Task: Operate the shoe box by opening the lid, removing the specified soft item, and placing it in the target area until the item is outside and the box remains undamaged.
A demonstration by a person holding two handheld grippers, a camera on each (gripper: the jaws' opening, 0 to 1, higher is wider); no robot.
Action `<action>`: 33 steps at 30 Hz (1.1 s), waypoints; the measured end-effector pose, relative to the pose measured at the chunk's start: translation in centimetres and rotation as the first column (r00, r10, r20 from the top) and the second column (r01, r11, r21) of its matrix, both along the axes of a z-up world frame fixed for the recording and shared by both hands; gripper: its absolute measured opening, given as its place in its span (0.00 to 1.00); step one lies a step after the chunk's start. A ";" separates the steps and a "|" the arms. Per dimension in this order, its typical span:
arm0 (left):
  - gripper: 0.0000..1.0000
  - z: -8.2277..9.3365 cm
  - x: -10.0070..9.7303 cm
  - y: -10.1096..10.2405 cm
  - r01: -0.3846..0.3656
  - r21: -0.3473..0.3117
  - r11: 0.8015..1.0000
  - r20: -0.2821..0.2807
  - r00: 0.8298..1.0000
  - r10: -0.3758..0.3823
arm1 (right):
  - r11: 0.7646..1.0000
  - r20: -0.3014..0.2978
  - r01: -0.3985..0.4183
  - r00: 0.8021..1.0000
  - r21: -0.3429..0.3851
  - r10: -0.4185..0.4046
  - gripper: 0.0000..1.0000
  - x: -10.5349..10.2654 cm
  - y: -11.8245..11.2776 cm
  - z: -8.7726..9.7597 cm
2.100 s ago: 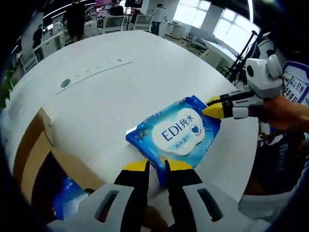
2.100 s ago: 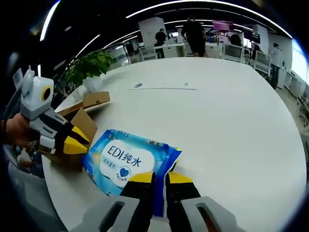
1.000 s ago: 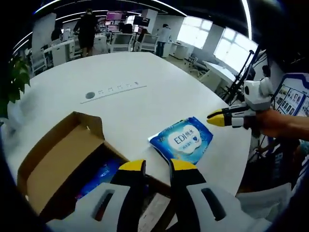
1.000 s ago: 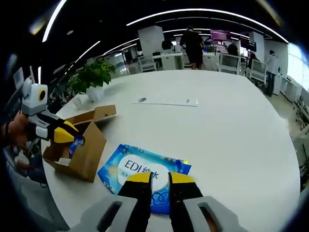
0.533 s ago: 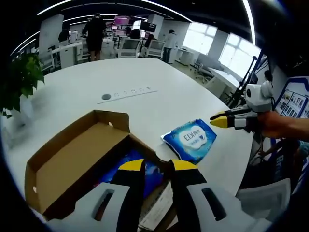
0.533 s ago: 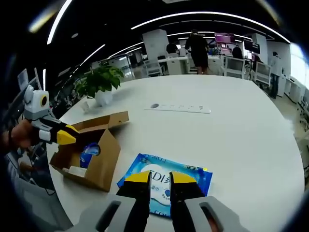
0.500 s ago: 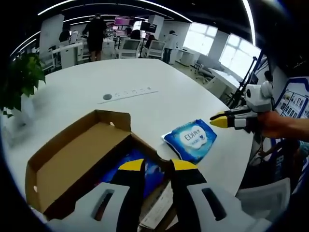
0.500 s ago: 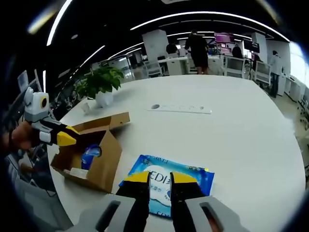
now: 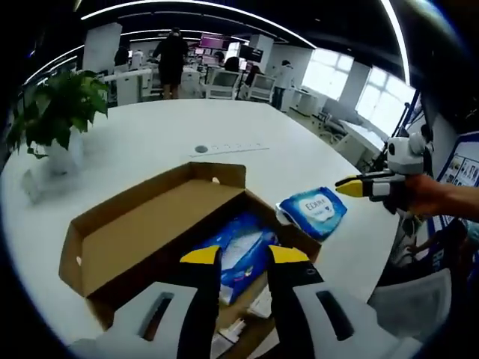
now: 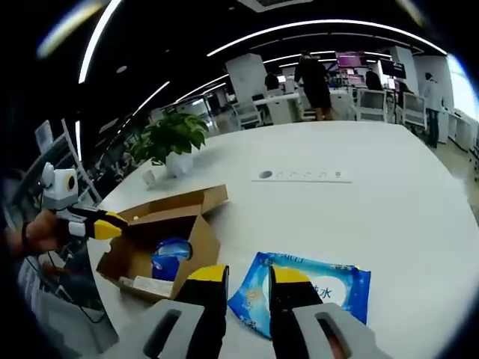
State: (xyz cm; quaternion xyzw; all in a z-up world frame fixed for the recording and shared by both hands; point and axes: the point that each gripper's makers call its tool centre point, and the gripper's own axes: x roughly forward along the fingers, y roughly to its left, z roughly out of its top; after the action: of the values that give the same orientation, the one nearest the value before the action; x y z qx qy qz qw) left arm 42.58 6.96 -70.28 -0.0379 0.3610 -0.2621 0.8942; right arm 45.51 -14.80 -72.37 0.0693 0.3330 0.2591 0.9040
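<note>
In the left gripper view, the left tongs (image 9: 244,256) rise from the bottom with their yellow-tipped jaws a small gap apart and nothing between them, poised above the open cardboard shoe box (image 9: 142,224) on the white counter (image 9: 142,142). The box's lid is folded back, away from these tongs and to their left, its plain brown inner face turned up. Just ahead of the jaw tips, inside the box, lies a blue packet (image 9: 238,247), with some white papers at the box's near edge below it. Beyond the box's right corner, just beside it on the bare counter, lies the blue wipes pack (image 9: 314,212) with a white label, outside the box. Further right, the right tongs (image 9: 352,185) come in, held in a person's hand (image 9: 430,198), their yellow tips pointing toward the pack but clear of it; from here I cannot tell how wide they stand. In the right gripper view, the right tongs (image 10: 241,275) show their jaws slightly parted and gripping nothing, and the wipes pack (image 10: 329,290) lies flat on the counter (image 10: 374,202) just past and to the right of the tips. To their left sits the shoe box (image 10: 168,239) with the blue packet (image 10: 171,258) visible inside, and the left tongs (image 10: 112,222) hang over its far left side. A potted plant (image 10: 174,138) and a long white strip (image 10: 303,176) stand further off on the counter.
</note>
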 end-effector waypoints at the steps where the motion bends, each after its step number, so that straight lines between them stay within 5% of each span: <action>1: 0.25 0.0 -0.3 0.5 -0.010 -0.002 1.000 0.003 1.000 0.010 | 1.000 0.000 0.000 1.000 0.005 0.000 0.18 -0.1 0.2 0.1; 15: 0.30 -0.3 -3.0 6.2 -0.098 -0.009 0.995 0.026 0.995 0.098 | 0.997 0.005 -0.075 0.997 0.014 0.075 0.20 -2.2 4.0 0.2; 33: 0.32 -0.6 -5.0 7.3 -0.115 -0.027 0.993 0.023 0.993 0.116 | 0.981 -0.001 -0.191 0.982 -0.023 0.191 0.26 -3.9 8.0 -0.4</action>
State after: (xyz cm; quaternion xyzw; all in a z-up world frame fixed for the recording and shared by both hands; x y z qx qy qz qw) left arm 37.57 14.26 -70.92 -0.0668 0.3440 -0.2149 0.9116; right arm 41.62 -6.82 -72.80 0.0266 0.3407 0.3408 0.8758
